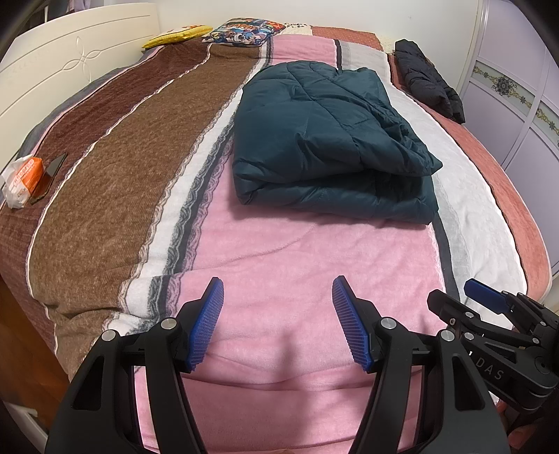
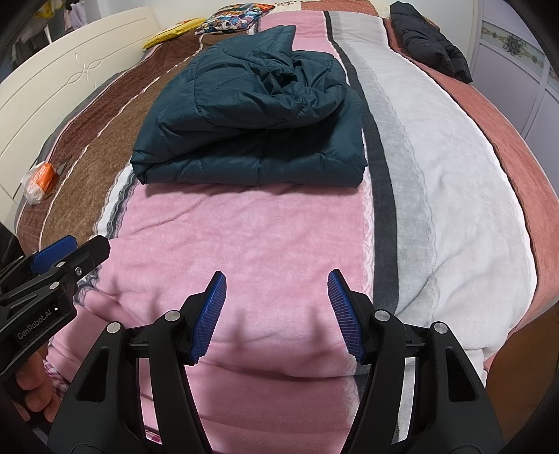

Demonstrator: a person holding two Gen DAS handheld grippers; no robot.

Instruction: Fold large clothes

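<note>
A dark teal quilted jacket (image 1: 325, 139) lies folded into a thick bundle on the pink stripe of the bed cover; it also shows in the right wrist view (image 2: 251, 122). My left gripper (image 1: 277, 284) is open and empty, held above the pink cover well short of the jacket. My right gripper (image 2: 276, 277) is open and empty, also short of the jacket. The right gripper shows at the right edge of the left wrist view (image 1: 464, 297). The left gripper shows at the left edge of the right wrist view (image 2: 75, 249).
A black jacket (image 1: 428, 78) lies bunched at the far right of the bed. A striped bed cover (image 1: 122, 181) spans the bed. A tissue pack (image 1: 22, 181) lies at the left. Pillows (image 1: 244, 29) and a white headboard (image 1: 70, 63) stand far left. A wardrobe (image 1: 517, 104) stands right.
</note>
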